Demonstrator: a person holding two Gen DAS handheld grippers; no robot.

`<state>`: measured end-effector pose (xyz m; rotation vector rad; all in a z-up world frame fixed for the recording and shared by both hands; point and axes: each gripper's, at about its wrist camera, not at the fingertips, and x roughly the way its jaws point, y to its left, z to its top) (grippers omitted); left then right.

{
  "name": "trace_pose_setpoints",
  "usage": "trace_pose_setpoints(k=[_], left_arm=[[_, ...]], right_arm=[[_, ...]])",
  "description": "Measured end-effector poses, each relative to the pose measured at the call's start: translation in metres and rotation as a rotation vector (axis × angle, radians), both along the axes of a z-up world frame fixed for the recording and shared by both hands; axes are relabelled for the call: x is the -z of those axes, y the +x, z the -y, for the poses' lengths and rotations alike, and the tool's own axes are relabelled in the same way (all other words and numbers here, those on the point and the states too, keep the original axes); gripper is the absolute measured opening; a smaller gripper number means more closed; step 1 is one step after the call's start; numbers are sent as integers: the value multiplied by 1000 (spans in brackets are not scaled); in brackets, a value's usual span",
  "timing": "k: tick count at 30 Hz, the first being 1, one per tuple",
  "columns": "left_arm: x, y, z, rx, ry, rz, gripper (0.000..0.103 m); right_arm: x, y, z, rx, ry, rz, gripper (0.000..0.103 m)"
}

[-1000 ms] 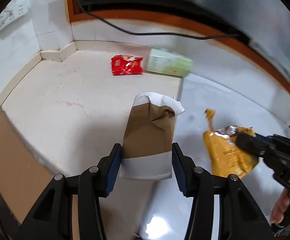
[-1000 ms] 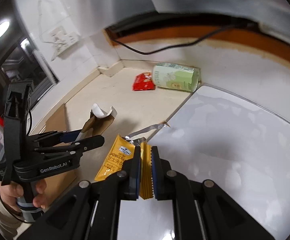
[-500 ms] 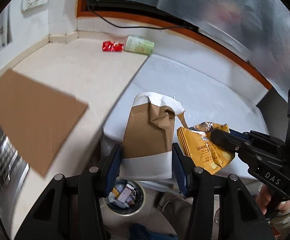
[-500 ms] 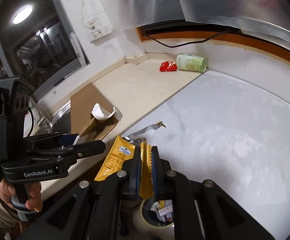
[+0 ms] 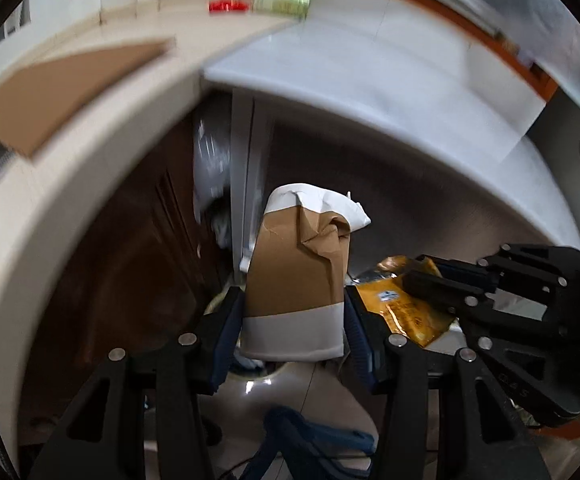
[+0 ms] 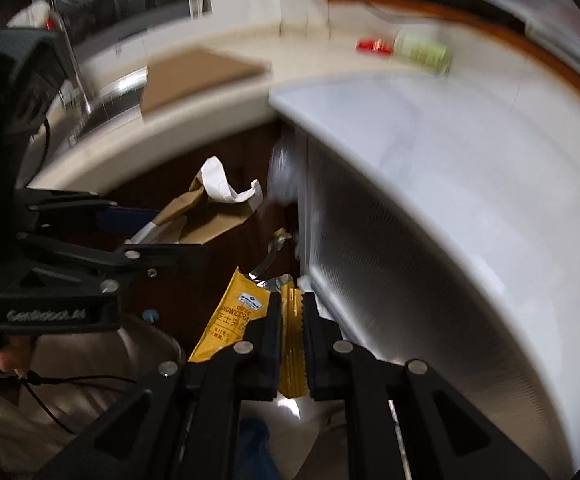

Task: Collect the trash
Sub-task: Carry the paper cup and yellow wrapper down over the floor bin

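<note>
Left gripper (image 5: 294, 320): clamped on crumpled brown-and-white paper bag (image 5: 298, 272). Right gripper (image 6: 293, 320): clamped on yellow snack wrapper (image 6: 233, 316).

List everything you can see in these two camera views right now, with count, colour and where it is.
paper bag: one, brown and white, crumpled, clamped in the left gripper, below counter level
snack wrapper: one, yellow, pinched in the right gripper
red packet: one, red, far back on the counter
green pack: one, pale green, lying beside the red packet
cardboard sheet: one, brown, flat on the beige counter
counter: beige part and white part
left gripper: one, black with blue pads, shut on the paper bag
right gripper: one, black, shut on the snack wrapper
hand: one, on the left gripper's handle
</note>
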<state>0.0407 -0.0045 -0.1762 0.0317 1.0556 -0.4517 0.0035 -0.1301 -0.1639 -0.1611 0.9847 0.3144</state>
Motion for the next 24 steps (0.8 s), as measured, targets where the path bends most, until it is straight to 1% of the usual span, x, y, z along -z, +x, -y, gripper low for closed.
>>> trace_pose_setpoints(k=[3,5,9,13,18,24], left_arm=[[31,1,0,4,6,-30,48],[51,4,-1,3,13,-52,48],[89,11,-4,-9,15,-91,48],[121,21,-7,-12,36,-101,48],[159,38,-9,-12,17,-157,48],[195,51,-10,10,9,-212,48]], right_arm=[[27,7,-1,6,-14,-50,9],[49,15,0,17,-9,-99,9],[87,30,1,41,5,-161,9],[117,46,-1,61,4,-176,9],[157,62,-6,61,4,-203,9],[194,80,-12,49,-9,-241,9]])
